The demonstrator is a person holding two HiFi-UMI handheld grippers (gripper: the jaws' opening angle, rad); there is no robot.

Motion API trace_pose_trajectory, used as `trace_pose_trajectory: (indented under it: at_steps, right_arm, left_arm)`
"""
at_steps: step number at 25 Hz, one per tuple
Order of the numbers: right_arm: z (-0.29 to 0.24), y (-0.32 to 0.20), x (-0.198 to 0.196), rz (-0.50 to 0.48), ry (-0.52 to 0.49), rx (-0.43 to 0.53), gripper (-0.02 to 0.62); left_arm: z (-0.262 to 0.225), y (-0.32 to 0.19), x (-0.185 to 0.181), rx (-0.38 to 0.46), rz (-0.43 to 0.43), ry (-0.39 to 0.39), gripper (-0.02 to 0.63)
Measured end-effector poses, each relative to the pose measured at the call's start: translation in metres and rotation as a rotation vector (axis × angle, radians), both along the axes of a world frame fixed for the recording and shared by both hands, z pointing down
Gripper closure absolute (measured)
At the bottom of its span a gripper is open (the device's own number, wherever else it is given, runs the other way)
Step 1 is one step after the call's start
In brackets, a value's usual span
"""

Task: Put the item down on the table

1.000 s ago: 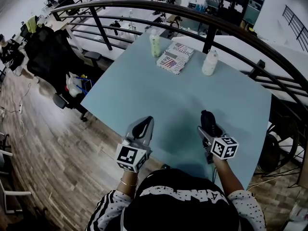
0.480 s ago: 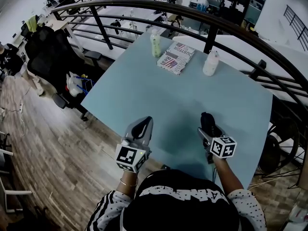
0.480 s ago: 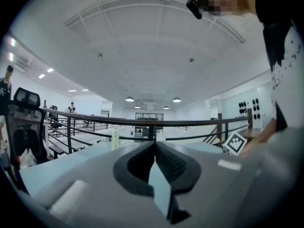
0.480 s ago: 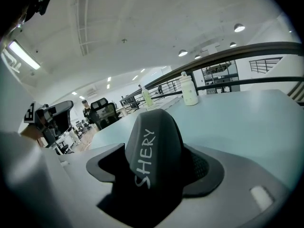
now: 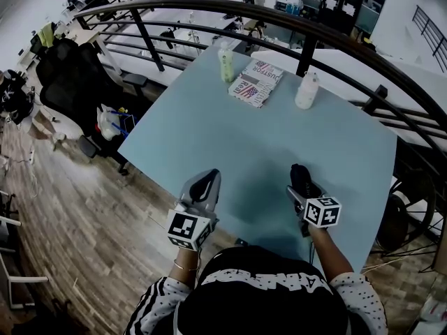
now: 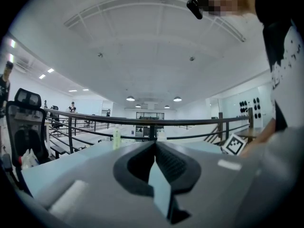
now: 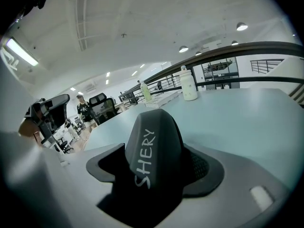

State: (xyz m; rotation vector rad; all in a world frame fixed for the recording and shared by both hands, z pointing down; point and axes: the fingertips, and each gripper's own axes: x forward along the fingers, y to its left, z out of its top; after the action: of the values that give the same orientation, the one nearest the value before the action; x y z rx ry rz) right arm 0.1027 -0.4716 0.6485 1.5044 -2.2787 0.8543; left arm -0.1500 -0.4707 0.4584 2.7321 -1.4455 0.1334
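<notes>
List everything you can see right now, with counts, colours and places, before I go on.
Light blue rectangular table: one, fills the middle of the head view.
Printed red-white-blue booklet: one, flat near the table's far edge.
Pale green plastic bottle: one, upright, left of the booklet.
White plastic bottle: one, upright, right of the booklet.
Black curved metal railing: one, beyond the table's far edge.
Black office chair: one, on the wooden floor to the left.
Black soft item with white lettering: one, held over the table's near side.
Left gripper: grey, fingers together, nothing between them.
Right gripper: grey, fingers shut on the black item.
</notes>
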Motion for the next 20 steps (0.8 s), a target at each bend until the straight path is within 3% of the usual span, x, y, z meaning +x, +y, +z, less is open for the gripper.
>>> trace_pose_trajectory:
  at_steps: [20]
  right_arm:
    - [0.027,0.004,0.002,-0.015,0.068,-0.070,0.222]
  left_arm:
    - [0.005,0.004,-0.003,-0.011,-0.008,-0.005,0.606]
